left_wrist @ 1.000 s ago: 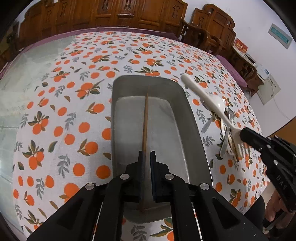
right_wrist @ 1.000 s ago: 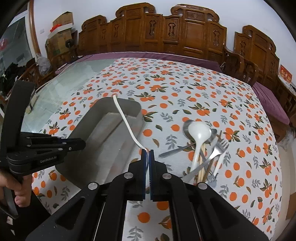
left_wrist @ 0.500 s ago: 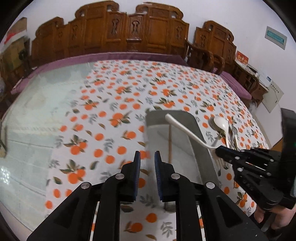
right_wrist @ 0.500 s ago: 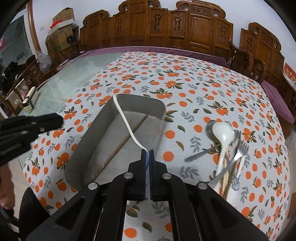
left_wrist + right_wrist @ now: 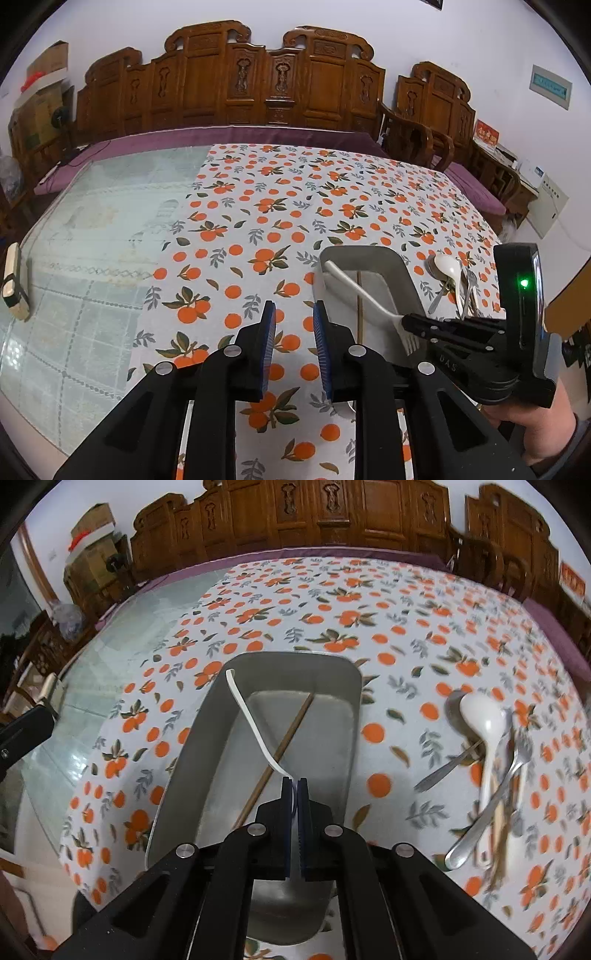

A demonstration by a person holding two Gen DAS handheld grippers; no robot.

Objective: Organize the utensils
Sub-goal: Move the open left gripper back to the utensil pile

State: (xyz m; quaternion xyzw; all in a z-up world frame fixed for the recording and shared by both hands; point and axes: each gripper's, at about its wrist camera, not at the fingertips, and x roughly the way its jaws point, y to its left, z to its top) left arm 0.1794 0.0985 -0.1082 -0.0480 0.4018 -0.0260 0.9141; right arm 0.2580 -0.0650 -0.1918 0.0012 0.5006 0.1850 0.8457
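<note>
Since the earlier frame, the left gripper (image 5: 293, 343) had been spread empty and drawn off the grey tray (image 5: 343, 686), where one chopstick (image 5: 275, 764) lay. A white fork (image 5: 251, 716) was pinched in the right gripper (image 5: 294, 801) over the tray; the remaining utensils (image 5: 487, 771) were left piled beside it

- Left gripper (image 5: 293, 332): black plastic arms, blue ribbed pads (image 5: 266, 339), silver round screws.
- Right gripper (image 5: 294, 805): same build; housing lettered "DAS", green light lit.
- Hand (image 5: 532, 424): bare skin, dark sleeve cuff.
</note>
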